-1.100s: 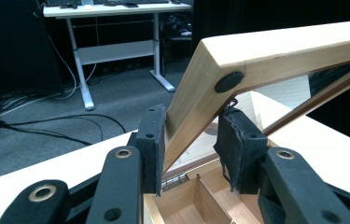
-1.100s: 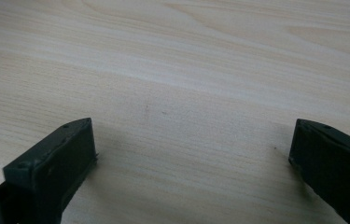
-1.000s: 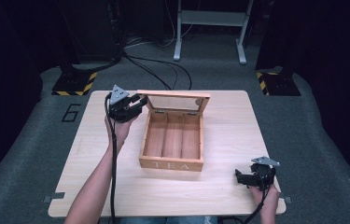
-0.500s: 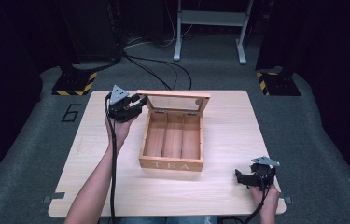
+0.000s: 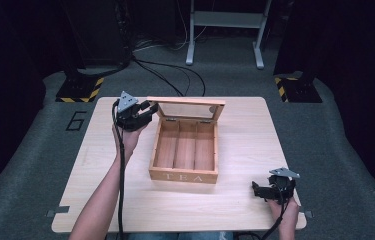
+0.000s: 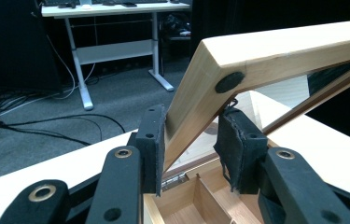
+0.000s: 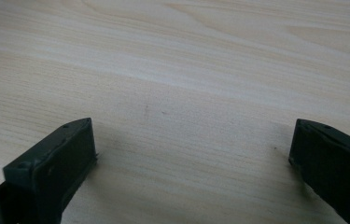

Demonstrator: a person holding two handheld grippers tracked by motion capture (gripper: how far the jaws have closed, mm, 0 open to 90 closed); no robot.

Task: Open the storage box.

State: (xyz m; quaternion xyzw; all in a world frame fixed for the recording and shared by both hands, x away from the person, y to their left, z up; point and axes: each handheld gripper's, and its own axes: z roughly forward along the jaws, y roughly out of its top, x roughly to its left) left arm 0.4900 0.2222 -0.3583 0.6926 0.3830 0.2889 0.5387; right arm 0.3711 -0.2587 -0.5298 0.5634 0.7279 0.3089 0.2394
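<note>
While the wooden tea box (image 5: 185,150) sits mid-table with its lid (image 6: 256,60) raised toward the far edge, we see our left gripper (image 6: 189,140) clamping the lid's corner; our right gripper (image 5: 267,190) rests wide apart near the table's (image 5: 245,125) near right corner.

Bright overhead light falls on the pale table (image 5: 235,200), surroundings dark, close gripper views slightly soft.

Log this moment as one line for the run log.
left tongs: around lid edge, open tea box | compartments: empty | right tongs: open, over bare table | lid: raised, tilted back
</note>
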